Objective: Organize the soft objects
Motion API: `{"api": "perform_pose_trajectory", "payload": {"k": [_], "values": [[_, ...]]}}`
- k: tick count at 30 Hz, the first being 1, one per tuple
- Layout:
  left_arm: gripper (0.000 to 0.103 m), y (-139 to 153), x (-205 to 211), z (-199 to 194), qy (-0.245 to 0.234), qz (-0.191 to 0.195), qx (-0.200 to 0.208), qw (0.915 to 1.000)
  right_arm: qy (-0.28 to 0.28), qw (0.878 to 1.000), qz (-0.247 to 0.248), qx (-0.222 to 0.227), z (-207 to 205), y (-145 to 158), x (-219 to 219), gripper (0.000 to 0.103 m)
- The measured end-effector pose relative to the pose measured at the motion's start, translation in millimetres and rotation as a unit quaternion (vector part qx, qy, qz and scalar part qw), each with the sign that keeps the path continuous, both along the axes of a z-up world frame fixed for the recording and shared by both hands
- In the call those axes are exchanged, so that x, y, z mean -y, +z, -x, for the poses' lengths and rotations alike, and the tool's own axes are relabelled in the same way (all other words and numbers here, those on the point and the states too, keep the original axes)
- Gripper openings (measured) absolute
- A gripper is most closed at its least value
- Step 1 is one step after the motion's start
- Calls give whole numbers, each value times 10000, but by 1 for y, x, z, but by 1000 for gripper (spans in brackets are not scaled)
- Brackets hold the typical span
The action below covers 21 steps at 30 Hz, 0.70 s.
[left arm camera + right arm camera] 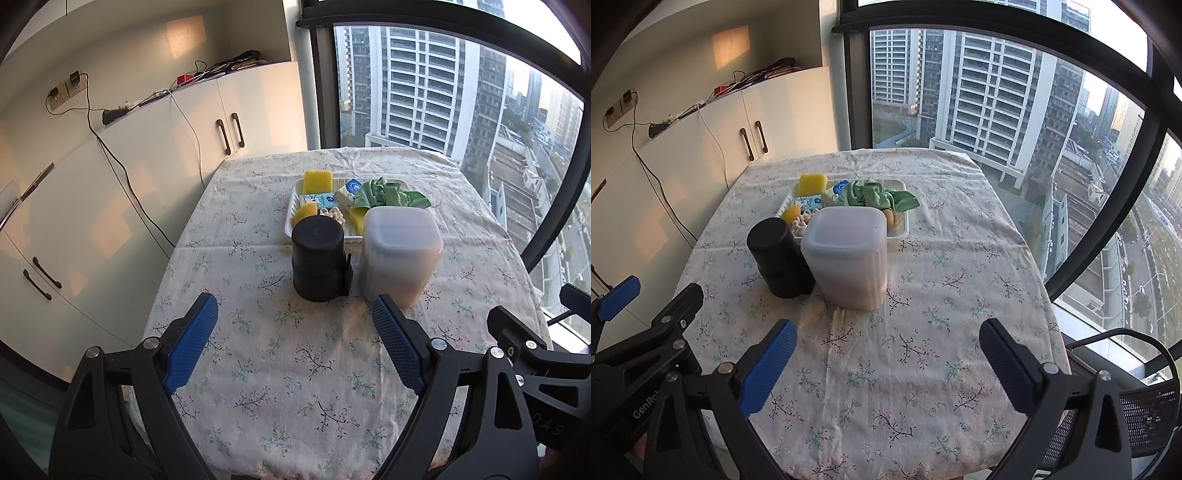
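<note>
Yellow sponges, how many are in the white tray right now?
3 visible: one standing at the tray's far left corner, a rounded one behind the black canister, and one partly hidden behind the frosted container. The containers may hide more.

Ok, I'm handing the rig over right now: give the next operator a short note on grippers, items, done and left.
Left gripper: open, empty, above the tablecloth.
Right gripper: open, empty.
Soft items, green cloth and yellow sponge among them, all lie in the white tray at the far side.
Black canister and lidded translucent container stand in front of the tray, both closed.
Done: nothing visible. Left: everything.
</note>
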<state>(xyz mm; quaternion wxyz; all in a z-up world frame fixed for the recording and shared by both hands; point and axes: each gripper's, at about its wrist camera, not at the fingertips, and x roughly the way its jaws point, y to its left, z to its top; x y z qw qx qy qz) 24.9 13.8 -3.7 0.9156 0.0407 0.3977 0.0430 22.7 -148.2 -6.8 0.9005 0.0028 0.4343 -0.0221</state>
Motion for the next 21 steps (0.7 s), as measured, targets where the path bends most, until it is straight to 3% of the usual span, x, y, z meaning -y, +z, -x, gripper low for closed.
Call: {"api": "perform_pose_trajectory", "payload": {"k": [21], "values": [[85,0,1,0,3,-3,0,10000,23,10000,-36,-21,0,0,2,101]]}}
